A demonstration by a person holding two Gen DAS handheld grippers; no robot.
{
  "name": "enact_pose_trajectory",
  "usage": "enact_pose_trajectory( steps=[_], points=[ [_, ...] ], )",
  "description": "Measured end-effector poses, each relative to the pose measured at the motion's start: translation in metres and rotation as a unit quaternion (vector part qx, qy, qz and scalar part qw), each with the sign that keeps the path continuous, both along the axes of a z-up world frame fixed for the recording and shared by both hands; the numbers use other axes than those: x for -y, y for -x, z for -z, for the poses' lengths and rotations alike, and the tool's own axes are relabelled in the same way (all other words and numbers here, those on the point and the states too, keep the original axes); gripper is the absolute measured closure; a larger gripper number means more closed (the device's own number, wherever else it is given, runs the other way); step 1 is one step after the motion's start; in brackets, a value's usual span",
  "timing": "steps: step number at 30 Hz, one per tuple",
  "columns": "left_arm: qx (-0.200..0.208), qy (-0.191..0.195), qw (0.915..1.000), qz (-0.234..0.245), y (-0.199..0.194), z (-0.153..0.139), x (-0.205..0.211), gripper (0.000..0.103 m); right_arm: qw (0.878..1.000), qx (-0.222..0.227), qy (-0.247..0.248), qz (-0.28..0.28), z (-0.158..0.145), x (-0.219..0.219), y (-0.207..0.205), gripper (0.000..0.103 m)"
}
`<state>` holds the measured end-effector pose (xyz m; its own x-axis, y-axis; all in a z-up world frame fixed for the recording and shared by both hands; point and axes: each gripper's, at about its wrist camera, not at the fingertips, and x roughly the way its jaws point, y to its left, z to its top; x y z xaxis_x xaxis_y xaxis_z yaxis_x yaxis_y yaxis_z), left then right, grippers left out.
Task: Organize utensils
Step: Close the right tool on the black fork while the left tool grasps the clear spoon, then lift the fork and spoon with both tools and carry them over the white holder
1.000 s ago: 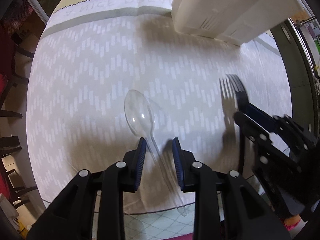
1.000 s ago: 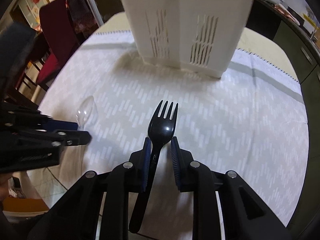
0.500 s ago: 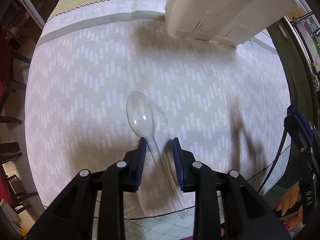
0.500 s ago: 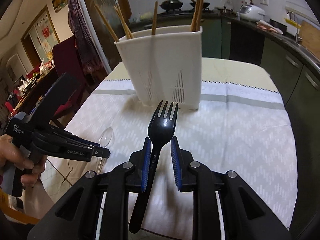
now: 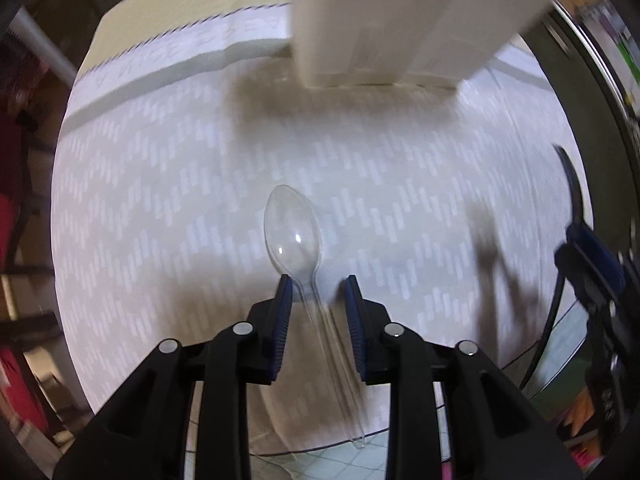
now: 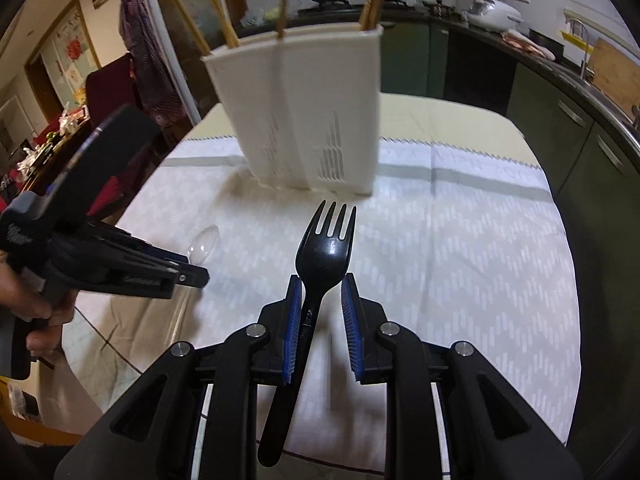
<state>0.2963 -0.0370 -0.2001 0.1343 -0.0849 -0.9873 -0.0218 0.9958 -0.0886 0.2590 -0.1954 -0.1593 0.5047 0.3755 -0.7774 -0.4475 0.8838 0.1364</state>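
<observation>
Black tongs fill the near part of both views. Our left gripper [image 5: 316, 280] points straight down at the table, its blue pads astride the neck of the clear plastic spoon [image 5: 294, 232]. Its jaws have just been closing, yet a gap shows on each side of the neck, so the pads do not press on the spoon. The spoon lies flat on the tablecloth [image 5: 160, 200], bowl towards the far side. The tip of its handle pokes out past the near edge of the table, over the tiled floor [image 5: 320, 464].

Our right gripper [image 6: 320, 280] is to the right of the left one and tilts downwards. It is clamped on the handle of the black fork [image 6: 326, 248] and holds it above the cloth. The handle lies along the left pad, with the tines pointing to the far side. A hand [image 6: 32, 308] grips the left tongs at the left edge of that view, off the table's near-left edge.

Beyond the spoon and the tines lies a stretch of bare patterned cloth, wider on the right, where the table curves away to dark cabinets [image 6: 560, 112].

At the far side the white utensil holder [image 6: 304, 120] stands upright on the cloth, with wooden chopsticks [image 6: 283, 4] sticking out of its top. Behind it a strip of uncovered tabletop [image 6: 440, 116] runs to the far edge.
</observation>
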Motion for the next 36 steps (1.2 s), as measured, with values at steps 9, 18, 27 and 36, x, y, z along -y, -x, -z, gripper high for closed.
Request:
enact_pose_trajectory(
  steps=[9,18,27,36],
  points=[
    [0.015,-0.019,0.9991,0.035,-0.012,0.003,0.02,0.095,1.0,-0.004,-0.001,0.01,-0.001,0.013,-0.001,0.082],
    [0.068,-0.006,0.9963,0.052,0.023,-0.024,-0.001,0.095,1.0,-0.004,-0.011,0.017,-0.006,0.022,0.001,0.082],
    [0.209,0.019,0.9761,0.057,0.062,-0.115,-0.013,0.095,0.999,0.005,-0.025,0.025,-0.016,0.031,0.004,0.082],
    [0.383,0.041,0.9219,0.043,0.049,-0.226,-0.014,0.095,0.999,0.016,-0.027,0.022,-0.026,0.03,0.013,0.082]
  ],
)
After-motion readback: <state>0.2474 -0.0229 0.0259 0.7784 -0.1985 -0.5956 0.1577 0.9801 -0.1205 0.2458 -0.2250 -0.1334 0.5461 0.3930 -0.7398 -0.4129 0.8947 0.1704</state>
